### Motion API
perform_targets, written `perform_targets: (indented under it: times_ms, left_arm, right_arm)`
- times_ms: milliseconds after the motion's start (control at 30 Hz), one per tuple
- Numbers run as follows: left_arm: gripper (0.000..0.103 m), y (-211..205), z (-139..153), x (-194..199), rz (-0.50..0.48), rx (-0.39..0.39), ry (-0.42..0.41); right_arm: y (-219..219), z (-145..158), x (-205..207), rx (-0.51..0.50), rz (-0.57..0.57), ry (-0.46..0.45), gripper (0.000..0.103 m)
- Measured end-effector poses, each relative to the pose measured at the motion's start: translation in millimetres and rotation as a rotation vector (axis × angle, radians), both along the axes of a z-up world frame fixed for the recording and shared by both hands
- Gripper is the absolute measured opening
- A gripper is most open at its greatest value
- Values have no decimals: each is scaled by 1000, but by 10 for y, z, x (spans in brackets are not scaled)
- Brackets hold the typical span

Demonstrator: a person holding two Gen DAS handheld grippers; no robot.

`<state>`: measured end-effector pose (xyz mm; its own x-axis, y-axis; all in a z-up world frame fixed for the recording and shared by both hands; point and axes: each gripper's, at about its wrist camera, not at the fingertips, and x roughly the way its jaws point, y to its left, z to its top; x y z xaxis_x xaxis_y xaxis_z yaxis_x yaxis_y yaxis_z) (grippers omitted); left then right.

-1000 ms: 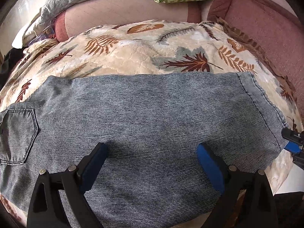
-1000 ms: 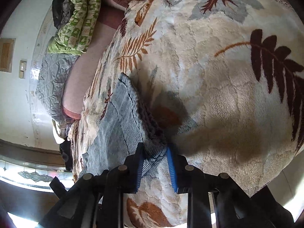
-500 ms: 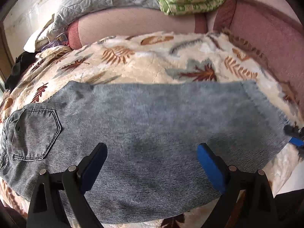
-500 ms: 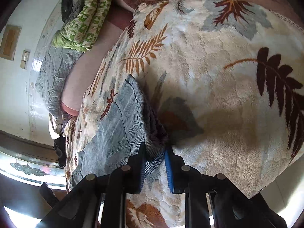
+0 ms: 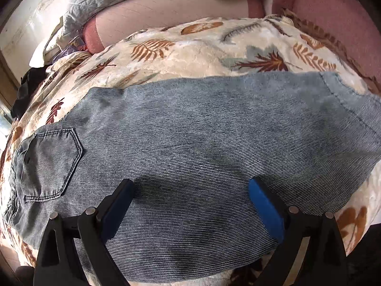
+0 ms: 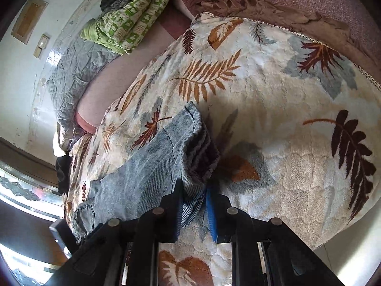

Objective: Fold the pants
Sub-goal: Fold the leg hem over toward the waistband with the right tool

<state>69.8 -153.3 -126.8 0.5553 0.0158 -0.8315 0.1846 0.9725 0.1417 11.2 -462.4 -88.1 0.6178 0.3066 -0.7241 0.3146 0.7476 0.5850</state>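
I've got the right gripper clamped on the pants hem, left gripper hovering spread wide above the denim on the blanket.

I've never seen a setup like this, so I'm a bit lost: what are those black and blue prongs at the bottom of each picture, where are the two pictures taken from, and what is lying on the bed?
There is no robot here. A person holds a hand tool in each hand, each with two black fingers tipped with blue pads and a wide-angle camera looking along them. One picture comes from the left tool, the other from the right.

A pair of blue-grey jeans lies spread on a cream blanket with a leaf print; a back pocket shows at the left. Behind are a folded green quilt and a grey quilt.

The left gripper hangs open above the jeans, holding nothing. The right gripper is shut on the hem of a jeans leg, raising that end off the blanket, probably to fold it over.
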Motion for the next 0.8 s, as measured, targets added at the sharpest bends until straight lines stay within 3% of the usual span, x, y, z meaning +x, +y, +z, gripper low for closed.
perform_targets:
  times_ms: [67, 200, 400, 500, 633, 667, 733, 800]
  left_arm:
    - [97, 16, 51, 12, -7, -7, 16]
    - [97, 319, 276, -44, 42, -138, -22]
    - [97, 1333, 593, -209, 245, -291, -91]
    - [97, 1796, 637, -331, 325, -311, -122]
    - [97, 2149, 546, -418, 387, -296, -113]
    - [97, 2208, 522, -435, 397, -298, -104]
    - [97, 2266, 503, -461, 405, -311, -100]
    - [97, 2257, 533, -462, 400, -310, -112]
  right_arm:
    - [65, 80, 25, -18, 16, -10, 19]
    - [320, 397, 113, -74, 66, -66, 18]
    - [1511, 875, 286, -285, 303, -177, 18]
    - [2346, 693, 327, -369, 468, -172, 18]
    - [3260, 76, 319, -445, 658, -99, 18]
    - [3393, -87, 312, -450, 689, -64, 20]
    - [3498, -163, 233, -505, 679, -101, 23]
    - [3427, -131, 212, -432, 686, -111, 32]
